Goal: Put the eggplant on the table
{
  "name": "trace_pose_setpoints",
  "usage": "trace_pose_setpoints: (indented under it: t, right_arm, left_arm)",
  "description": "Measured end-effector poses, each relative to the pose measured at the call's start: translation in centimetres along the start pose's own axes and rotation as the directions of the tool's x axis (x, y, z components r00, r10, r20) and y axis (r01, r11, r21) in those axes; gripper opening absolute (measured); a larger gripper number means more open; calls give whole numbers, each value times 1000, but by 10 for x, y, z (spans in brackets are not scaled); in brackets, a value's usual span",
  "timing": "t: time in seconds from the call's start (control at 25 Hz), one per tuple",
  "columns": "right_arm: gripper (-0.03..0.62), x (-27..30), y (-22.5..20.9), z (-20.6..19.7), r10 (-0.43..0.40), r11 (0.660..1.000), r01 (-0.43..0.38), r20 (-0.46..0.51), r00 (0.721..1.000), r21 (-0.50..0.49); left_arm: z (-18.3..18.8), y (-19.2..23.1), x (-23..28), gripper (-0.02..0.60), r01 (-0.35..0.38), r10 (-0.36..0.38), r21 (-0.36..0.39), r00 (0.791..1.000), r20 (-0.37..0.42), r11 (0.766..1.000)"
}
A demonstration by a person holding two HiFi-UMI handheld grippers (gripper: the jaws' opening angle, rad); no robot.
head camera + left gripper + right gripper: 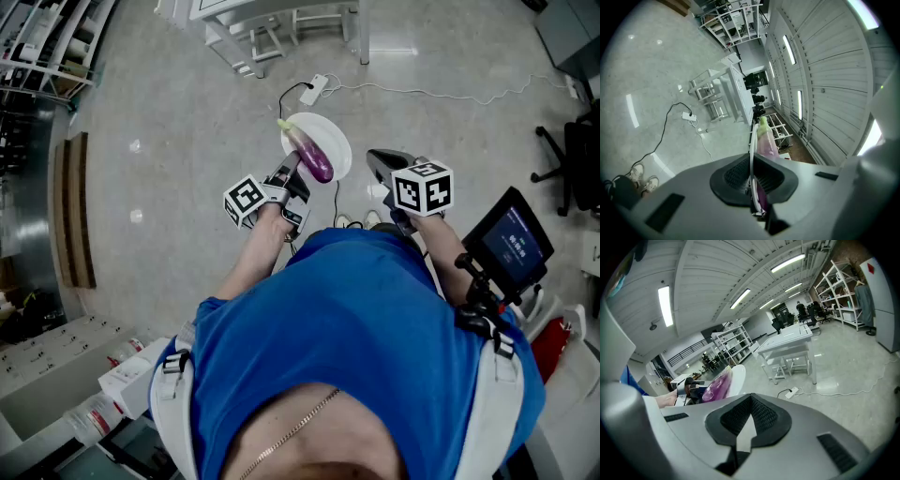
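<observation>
A purple eggplant with a green stem lies on a white plate held in the air above the floor. My left gripper is shut on the plate's near rim. In the left gripper view the plate rim runs edge-on between the pads, with the eggplant just to its right. My right gripper hangs to the right of the plate, apart from it, shut and empty. The right gripper view shows the eggplant on the plate off to the left of that gripper.
A white table with stools under it stands ahead; it also shows in the right gripper view as the table. A power strip and cable lie on the floor. A screen and an office chair are at right, shelving at left.
</observation>
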State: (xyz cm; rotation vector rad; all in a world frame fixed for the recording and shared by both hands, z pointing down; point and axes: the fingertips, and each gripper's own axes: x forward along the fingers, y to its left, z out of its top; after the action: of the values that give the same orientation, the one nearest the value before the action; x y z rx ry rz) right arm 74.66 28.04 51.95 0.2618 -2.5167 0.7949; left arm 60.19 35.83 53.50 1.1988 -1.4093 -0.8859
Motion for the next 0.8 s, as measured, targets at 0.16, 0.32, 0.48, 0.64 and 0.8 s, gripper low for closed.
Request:
trace_pose_setpoints:
  t: [0.16,0.32,0.48,0.64,0.8]
  right_arm:
    - [2,2,0,1,2,1000,-3,-7,1000,-24]
    - [2,3,3,2,7,999,-7,0,1000,-47]
    - [2,3,5,1,16,998,-16,-1,1000,-61]
    - [2,5,10,-2,31,997,-31,-9,999,-69]
    - [2,0,2,-8,43,996,-44,-21,999,-78]
  left_arm:
    - [2,2,-1,23,-3,3,-7,1000,17,1000]
    - [3,5,-5,23,-8,9,-13,999,34,1000]
    - [1,6,-10,23,-13,14,-16,999,52,1000]
    - [4,10,-20,23,-20,22,-24,997,77,1000]
    - [-1,10,-17,23,-20,23,-33,995,100,999]
